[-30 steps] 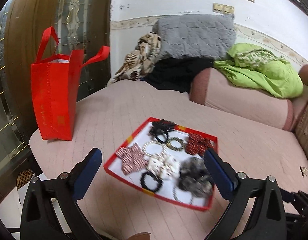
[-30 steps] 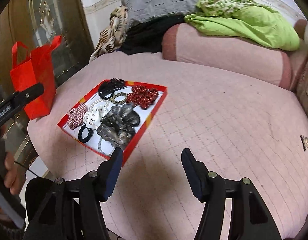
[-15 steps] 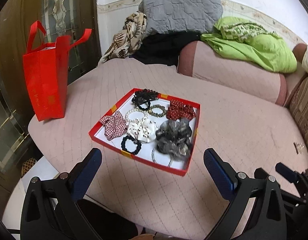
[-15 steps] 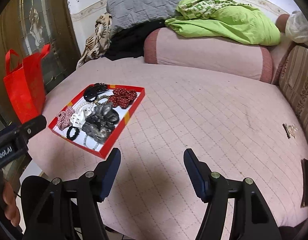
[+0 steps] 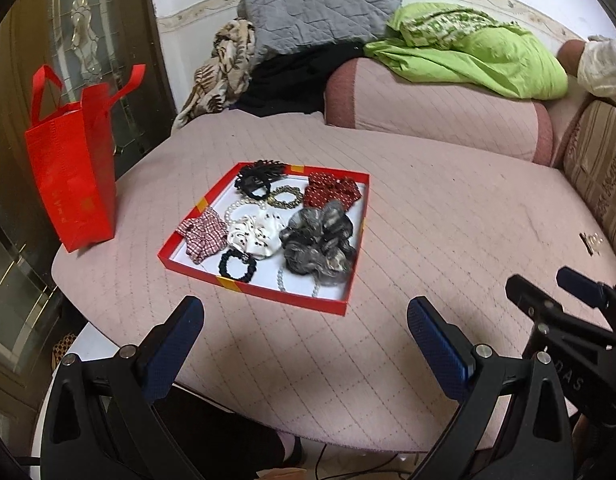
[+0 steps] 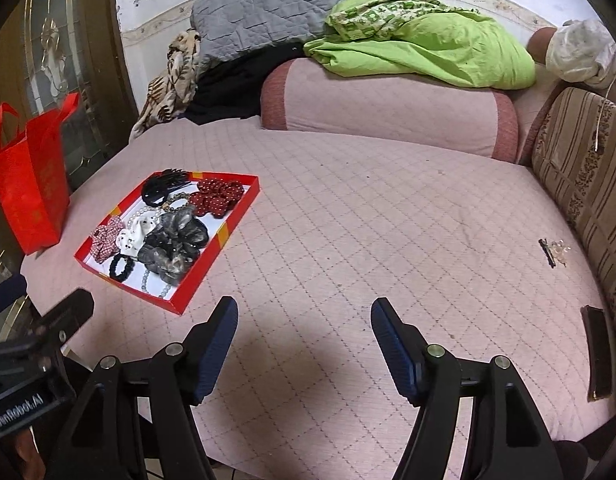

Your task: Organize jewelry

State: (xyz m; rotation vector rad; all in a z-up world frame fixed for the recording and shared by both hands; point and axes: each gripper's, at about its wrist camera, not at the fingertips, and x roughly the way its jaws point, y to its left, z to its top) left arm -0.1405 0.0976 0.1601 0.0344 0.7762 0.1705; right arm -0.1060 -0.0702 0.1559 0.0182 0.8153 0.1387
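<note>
A red tray (image 5: 350,298) (image 6: 224,236) lies on the pink quilted bed. It holds a grey scrunchie (image 5: 318,240) (image 6: 174,240), a red dotted one (image 5: 332,190) (image 6: 216,196), a white one (image 5: 252,234), a checked one (image 5: 202,232), a black hair tie (image 5: 236,266), a black claw clip (image 5: 260,174) and bead bracelets. A small clip (image 5: 590,240) (image 6: 552,250) lies far right. My left gripper (image 5: 304,334) is open and empty, just short of the tray. My right gripper (image 6: 304,332) is open and empty over bare quilt, right of the tray.
A red tote bag (image 5: 74,168) (image 6: 28,184) stands at the bed's left edge. A pink bolster (image 6: 388,112), green blanket (image 6: 428,48) and grey pillow (image 5: 320,4) lie at the back. A striped cushion (image 6: 580,184) borders the right. A dark phone (image 6: 598,356) lies at the right.
Both grippers have pulled back and swung right, so the tray sits farther away and more of the bed shows. Both stay open. Nothing in the tray has moved.
</note>
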